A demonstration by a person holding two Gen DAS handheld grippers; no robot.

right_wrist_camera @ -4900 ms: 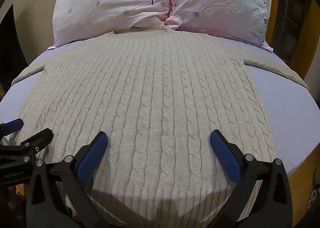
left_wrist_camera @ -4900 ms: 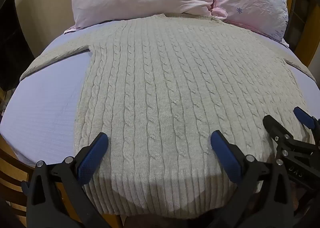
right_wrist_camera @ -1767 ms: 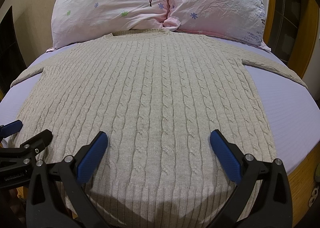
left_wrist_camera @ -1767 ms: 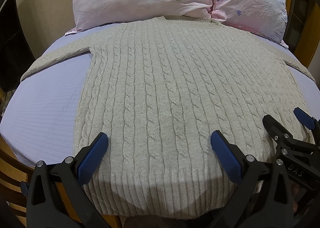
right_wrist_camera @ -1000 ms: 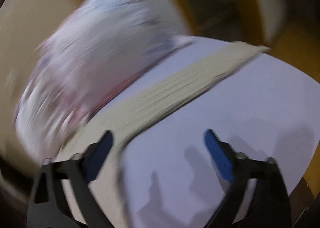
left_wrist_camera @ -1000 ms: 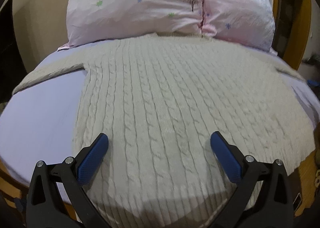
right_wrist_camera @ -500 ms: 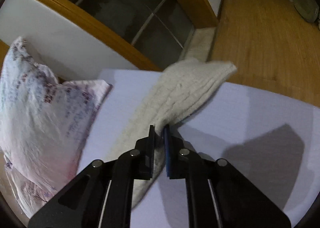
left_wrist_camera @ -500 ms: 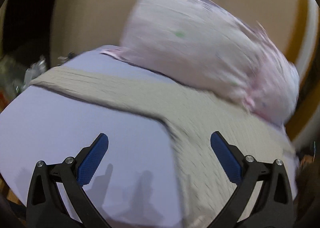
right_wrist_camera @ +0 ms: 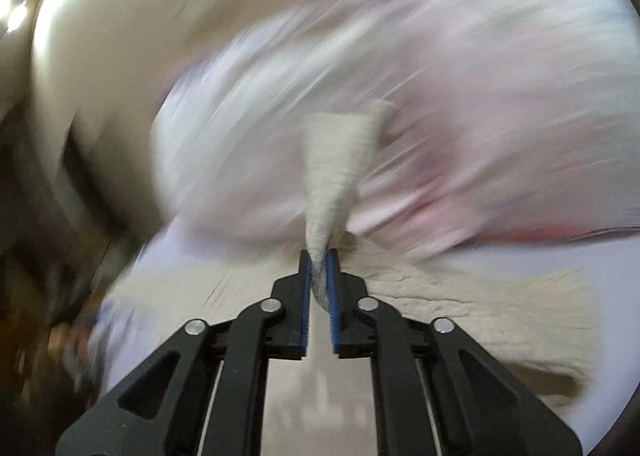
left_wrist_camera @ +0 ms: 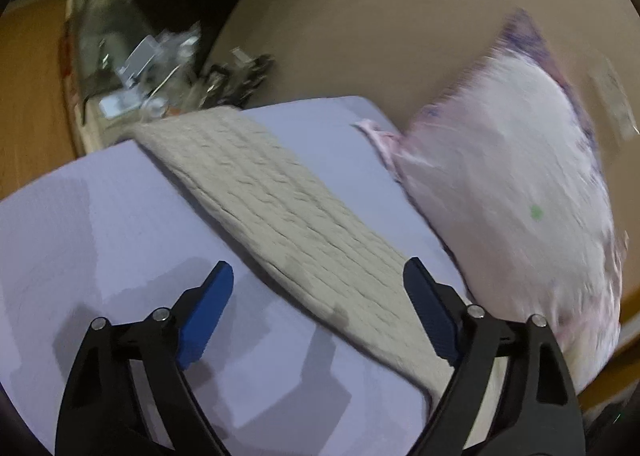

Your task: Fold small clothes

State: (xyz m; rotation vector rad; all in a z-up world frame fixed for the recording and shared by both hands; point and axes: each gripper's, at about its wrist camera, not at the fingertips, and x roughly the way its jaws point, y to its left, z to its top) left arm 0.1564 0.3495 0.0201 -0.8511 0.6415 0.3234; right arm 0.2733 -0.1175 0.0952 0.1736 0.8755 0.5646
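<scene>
A cream cable-knit sweater lies on a lilac bed sheet (left_wrist_camera: 100, 224). In the left wrist view its left sleeve (left_wrist_camera: 280, 212) runs flat from the near right to the bed's far left edge. My left gripper (left_wrist_camera: 318, 302) is open and empty, low over the sleeve, with one finger on each side. In the blurred right wrist view my right gripper (right_wrist_camera: 319, 268) is shut on the right sleeve (right_wrist_camera: 336, 160), whose cuff end sticks up past the fingertips. The sweater body (right_wrist_camera: 460, 304) lies below.
Pink floral pillows (left_wrist_camera: 520, 184) lie at the head of the bed, close to the left sleeve, and fill the background of the right wrist view (right_wrist_camera: 460, 76). A cluttered bedside surface (left_wrist_camera: 152, 56) stands past the bed's left edge. A beige wall (left_wrist_camera: 400, 16) is behind.
My right gripper closed on the right sleeve and has swung it up and inward over the sweater. My left gripper moved from the hem to the left sleeve, still open.
</scene>
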